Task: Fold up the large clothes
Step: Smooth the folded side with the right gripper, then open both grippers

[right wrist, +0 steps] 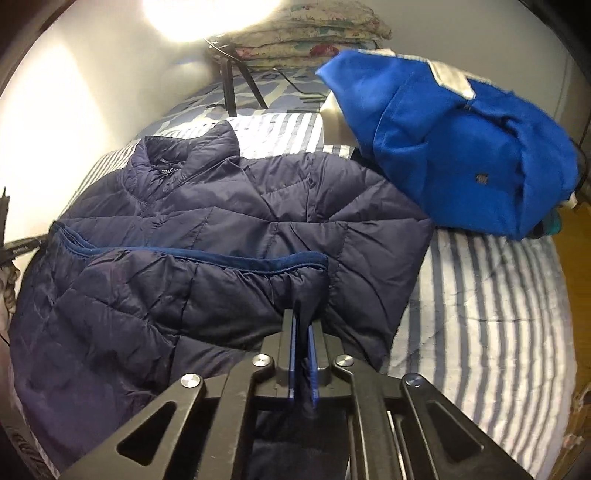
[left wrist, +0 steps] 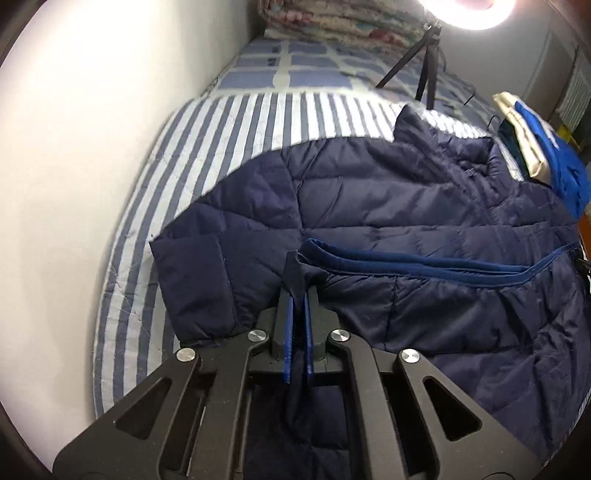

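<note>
My left tongs [left wrist: 298, 291] are pressed together on a pinch of the navy quilted jacket [left wrist: 369, 206] at one end of its blue-trimmed hem, and my right tongs [right wrist: 303, 317] are pinching the same hem at the other end. The jacket lies front up on the striped bed [right wrist: 491, 314], zipped, puffy and creased, lower part folded up, collar standing at the far side. Beyond it sit a bright blue garment [right wrist: 454, 147], a tripod [right wrist: 236, 81] and folded quilts [right wrist: 314, 33].

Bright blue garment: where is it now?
Right wrist view, upper right: bright blue garment heaped on the striped bed sheet, just right of the navy puffer jacket.
</note>
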Demonstrator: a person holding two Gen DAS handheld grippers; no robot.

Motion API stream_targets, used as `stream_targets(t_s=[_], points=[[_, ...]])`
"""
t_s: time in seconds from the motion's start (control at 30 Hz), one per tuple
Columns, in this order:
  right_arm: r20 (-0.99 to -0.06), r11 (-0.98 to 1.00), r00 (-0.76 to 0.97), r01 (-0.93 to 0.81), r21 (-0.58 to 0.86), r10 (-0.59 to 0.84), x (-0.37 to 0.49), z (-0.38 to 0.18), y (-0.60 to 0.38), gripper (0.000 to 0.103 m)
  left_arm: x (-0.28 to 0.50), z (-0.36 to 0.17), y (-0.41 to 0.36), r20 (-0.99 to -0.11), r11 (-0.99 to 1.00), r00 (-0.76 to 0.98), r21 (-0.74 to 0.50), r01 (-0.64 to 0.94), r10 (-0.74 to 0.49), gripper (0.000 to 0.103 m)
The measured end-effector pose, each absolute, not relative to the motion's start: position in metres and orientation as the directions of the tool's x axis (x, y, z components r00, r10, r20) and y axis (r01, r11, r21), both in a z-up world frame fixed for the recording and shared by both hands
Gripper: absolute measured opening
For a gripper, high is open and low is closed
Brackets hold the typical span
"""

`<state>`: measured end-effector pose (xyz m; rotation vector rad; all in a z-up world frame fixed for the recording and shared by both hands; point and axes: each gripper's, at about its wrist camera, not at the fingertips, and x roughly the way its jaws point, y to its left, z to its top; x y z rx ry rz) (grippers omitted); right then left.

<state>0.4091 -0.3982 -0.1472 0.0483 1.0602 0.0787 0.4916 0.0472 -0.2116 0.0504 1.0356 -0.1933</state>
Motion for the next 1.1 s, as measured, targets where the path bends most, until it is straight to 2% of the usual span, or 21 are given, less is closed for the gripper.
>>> stream_targets(t_s=[0.3,0.53,0.67,0.93,1.07,1.1], points=[[-0.792,0.999,0.611,-0.045,-0.014,0.017,0.416,-0.083,-0.398,0.001,0.511,-0.152,0.063,-0.791,0.984,0.598,-0.026,0.175,-0.127,0.002],[-0.771,0.99,0.625,0.017,-0.14,-0.12,0.486,-0.083,-0.389,0.001,0.582,-0.132,0.04,-0.745,0.988,0.666,0.061,0.143,-0.05,0.002],[-0.77,0.979,0.609,0.058,-0.194,-0.189,0.519,-0.096,-0.391,0.001,0.621,-0.149,0.025,-0.752,0.991,0.659,0.066,0.115,-0.027,0.002],[-0.794,0.943,0.528,0.045,-0.33,-0.303,0.547,-0.149,-0.384,0.001,0.654,-0.221,0.005,-0.794,0.99,0.604,0.133,0.057,0.071,0.003],[-0.808,0.933,0.489,0.043,-0.356,-0.33,0.553,-0.164,-0.383,0.001,0.657,-0.234,0.006,-0.804,0.988,0.587,0.146,0.042,0.094,0.016],[-0.811,0.932,0.479,0.04,-0.361,-0.335,0.554,-0.165,-0.382,0.001,0.655,-0.231,0.007,-0.797,0.986,0.595,0.161,0.036,0.108,0.028]])
